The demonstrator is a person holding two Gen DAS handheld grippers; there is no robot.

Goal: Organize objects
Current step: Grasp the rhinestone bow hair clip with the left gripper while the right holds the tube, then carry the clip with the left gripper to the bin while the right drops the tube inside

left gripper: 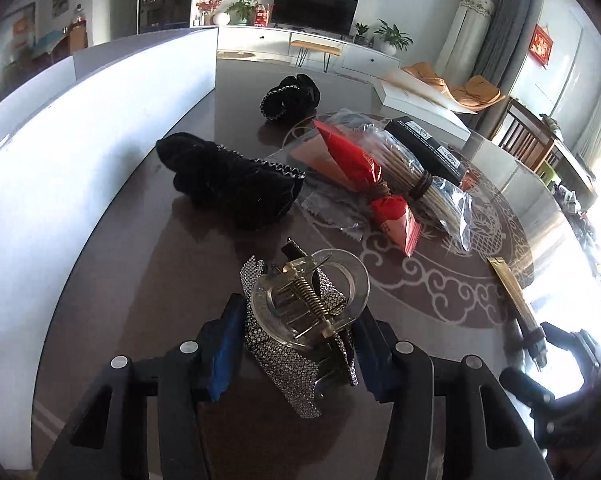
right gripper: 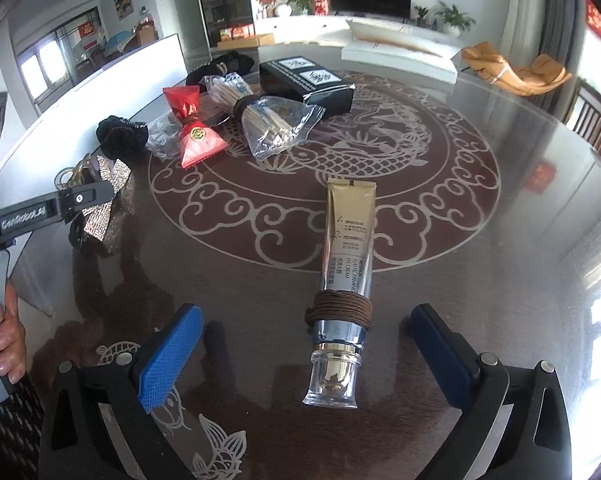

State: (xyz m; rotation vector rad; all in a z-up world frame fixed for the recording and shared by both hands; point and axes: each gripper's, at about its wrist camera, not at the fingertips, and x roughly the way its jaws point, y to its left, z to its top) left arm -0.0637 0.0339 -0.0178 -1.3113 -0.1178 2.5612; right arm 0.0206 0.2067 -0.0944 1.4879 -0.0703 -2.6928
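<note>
Between the blue pads of the left gripper (left gripper: 296, 344) sits a clear claw clip (left gripper: 310, 304) lying on a rhinestone bow clip (left gripper: 288, 360); the pads flank the pile closely, but whether they press on it cannot be told from either view. Straight ahead of the right gripper (right gripper: 304, 360), whose jaws stand wide apart and hold nothing, a gold eye-cream tube (right gripper: 342, 280) lies on the table (right gripper: 500, 260), its clear cap between the pads without touching either. Beyond the left gripper lie two black scrunchies (left gripper: 236, 184), a red packet (left gripper: 364, 184), a bagged bundle of sticks (left gripper: 416, 184) and a black box (left gripper: 424, 140), all loose and ungrouped. Judging by this scatter, the organizing appears barely begun: nearly everything remains to be sorted.
</note>
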